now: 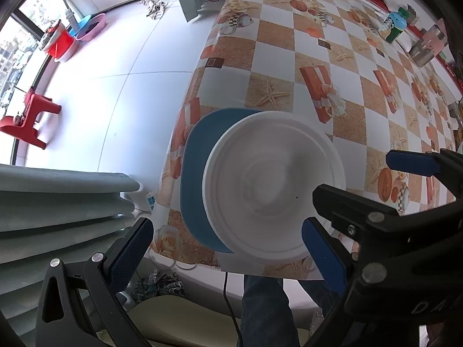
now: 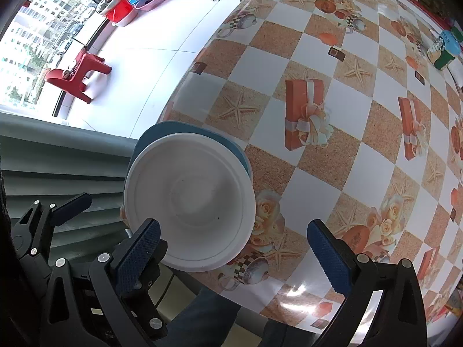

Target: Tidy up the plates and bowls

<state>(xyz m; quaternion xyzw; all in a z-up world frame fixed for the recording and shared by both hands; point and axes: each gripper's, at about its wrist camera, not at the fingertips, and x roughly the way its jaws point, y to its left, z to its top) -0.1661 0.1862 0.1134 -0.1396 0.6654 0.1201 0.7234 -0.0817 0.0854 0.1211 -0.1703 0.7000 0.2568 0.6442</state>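
- round white bowl (image 1: 272, 193), ridged and matte, stacked on smooth blue plate (image 1: 194, 185)
- beside the bowl: left gripper (image 1: 228, 251) and right gripper (image 2: 234, 253), textured pads spread, pinching nothing

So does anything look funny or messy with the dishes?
A little. The white bowl sits off-centre on the blue plate, and both sit right at the table's near edge; the plate may poke slightly past it. A tiny dark speck marks the bowl's inside. Nothing looks spilled or broken. Both claws are open.
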